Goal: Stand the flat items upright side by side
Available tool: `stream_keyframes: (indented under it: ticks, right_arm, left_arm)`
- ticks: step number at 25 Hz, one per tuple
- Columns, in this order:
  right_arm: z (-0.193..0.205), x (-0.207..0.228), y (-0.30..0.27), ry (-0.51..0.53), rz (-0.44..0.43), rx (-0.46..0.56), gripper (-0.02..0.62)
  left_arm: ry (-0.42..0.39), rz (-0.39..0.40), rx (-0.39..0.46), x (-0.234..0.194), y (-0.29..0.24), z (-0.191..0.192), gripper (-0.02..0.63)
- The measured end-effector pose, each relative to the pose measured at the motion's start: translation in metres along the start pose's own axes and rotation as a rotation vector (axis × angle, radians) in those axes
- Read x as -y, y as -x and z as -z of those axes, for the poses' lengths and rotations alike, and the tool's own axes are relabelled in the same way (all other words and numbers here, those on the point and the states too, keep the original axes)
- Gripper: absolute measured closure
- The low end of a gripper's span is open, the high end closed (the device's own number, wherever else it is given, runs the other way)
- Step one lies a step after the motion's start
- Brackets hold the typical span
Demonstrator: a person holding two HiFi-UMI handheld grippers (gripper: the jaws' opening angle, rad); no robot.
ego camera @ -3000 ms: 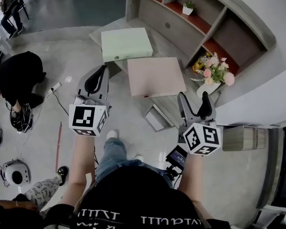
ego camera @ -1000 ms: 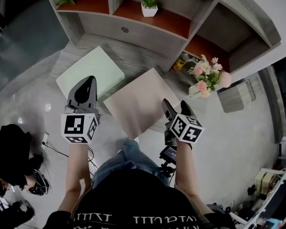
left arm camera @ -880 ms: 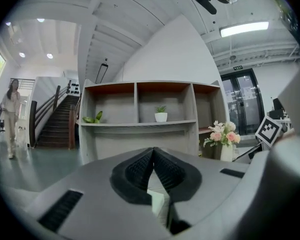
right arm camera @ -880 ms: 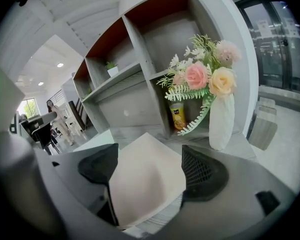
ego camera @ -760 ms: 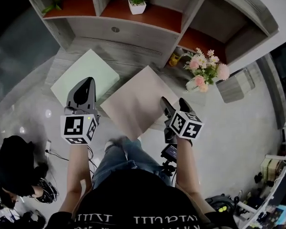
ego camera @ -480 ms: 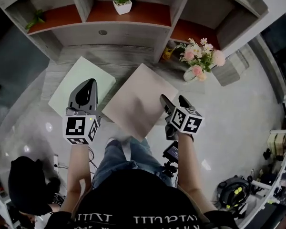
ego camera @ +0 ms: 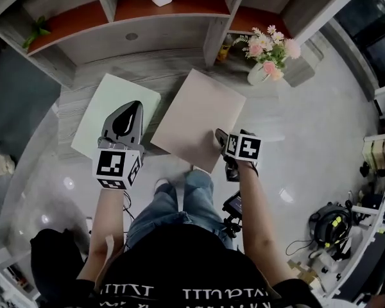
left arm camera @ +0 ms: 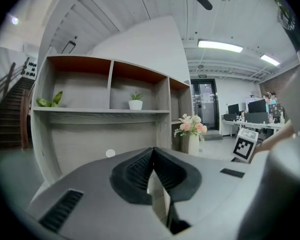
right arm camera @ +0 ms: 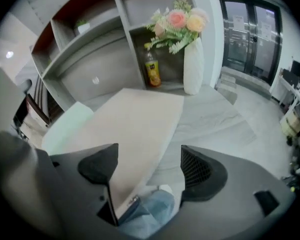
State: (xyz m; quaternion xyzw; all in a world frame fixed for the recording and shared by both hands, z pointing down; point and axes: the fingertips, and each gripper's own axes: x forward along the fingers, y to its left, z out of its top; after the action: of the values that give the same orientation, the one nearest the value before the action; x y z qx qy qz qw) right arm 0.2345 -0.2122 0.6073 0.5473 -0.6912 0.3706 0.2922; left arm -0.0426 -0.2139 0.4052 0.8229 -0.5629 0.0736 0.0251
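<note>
While the left gripper is closed, right gripper gapes beside pink board.

A low grey wood-grain ledge runs along the foot of the shelving. A pale green board lies flat toward its left end. A beige board lies just beside it, overhanging the front edge. A white vase of flowers stands at the right end.

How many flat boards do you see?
2: pale green board at left, under the left tool; pink board beside it, corner between the right tool's open jaws.
</note>
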Motion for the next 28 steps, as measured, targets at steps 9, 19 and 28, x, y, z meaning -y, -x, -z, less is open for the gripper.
stream_keyframes:
  ticks: [9,19,28]
  right_arm:
    - [0.053,0.015,0.004,-0.315,-0.018,0.046,0.193]
    - [0.097,0.027,0.023,-0.495,-0.14,-0.05,0.193]
    - [0.091,0.015,0.002,-0.818,-0.546,0.019,0.195]
  left_arm:
    - [0.015,0.057,-0.003,-0.015,0.027,0.016,0.594]
    - [0.034,0.106,-0.01,-0.001,0.035,0.018,0.594]
    - [0.023,0.077,-0.058,0.026,0.038,0.024,0.594]
